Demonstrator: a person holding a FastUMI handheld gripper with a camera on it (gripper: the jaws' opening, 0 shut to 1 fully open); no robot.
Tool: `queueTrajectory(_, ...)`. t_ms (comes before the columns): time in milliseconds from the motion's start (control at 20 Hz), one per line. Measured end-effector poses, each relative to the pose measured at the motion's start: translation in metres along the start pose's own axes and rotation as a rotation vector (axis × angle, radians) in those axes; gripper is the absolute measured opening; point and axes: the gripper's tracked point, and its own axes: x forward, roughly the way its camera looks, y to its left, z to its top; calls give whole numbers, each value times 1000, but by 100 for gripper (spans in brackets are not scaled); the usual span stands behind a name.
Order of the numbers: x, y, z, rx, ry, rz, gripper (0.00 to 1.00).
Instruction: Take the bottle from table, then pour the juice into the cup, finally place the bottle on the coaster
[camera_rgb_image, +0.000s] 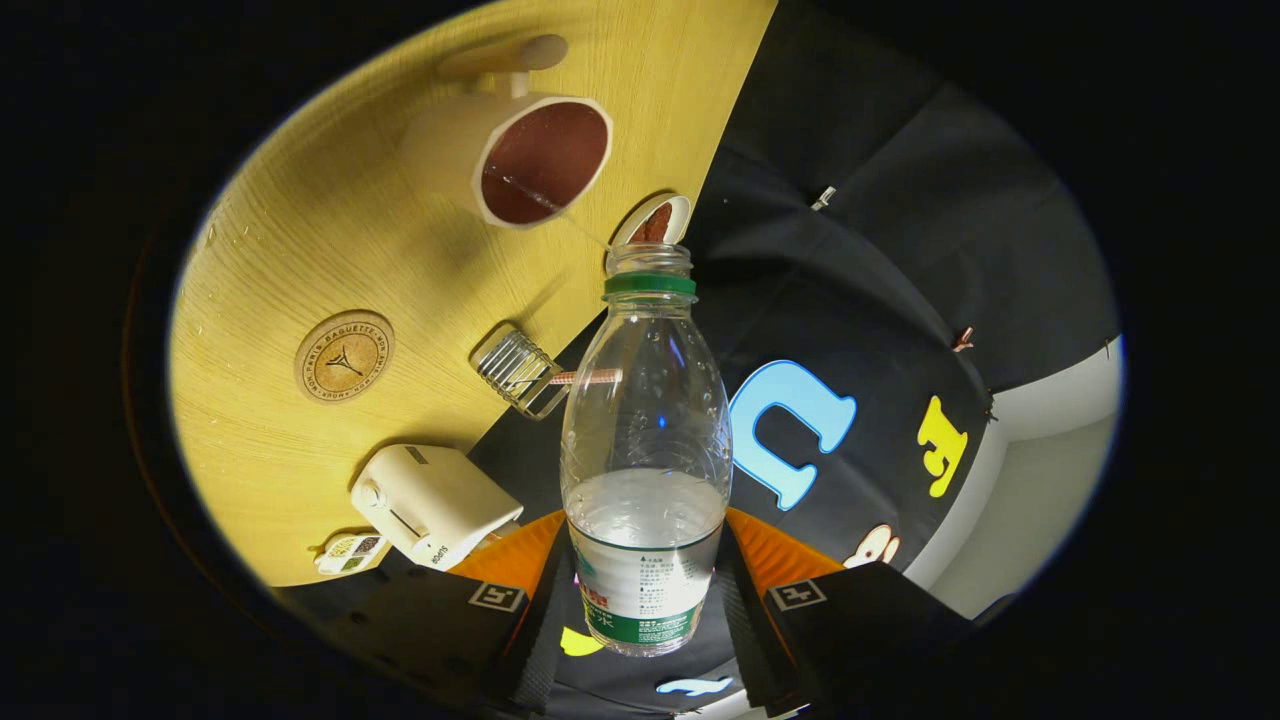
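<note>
The gripper (645, 600) clamps both fingers on the lower body of the bottle (645, 440), uncapped and about a third full. Beyond the bottle's mouth stands the cup (520, 160) on the table (300, 260). The coaster (344, 356) lies near the cup, with a toaster (432, 503) beyond it.

The tongs (645, 585) carry ribbed inner faces and square black-and-white markers on dark blocks.
</note>
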Motion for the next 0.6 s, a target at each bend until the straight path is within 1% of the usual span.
queueTrajectory(600,1,3,10,-12,-22,3,73)
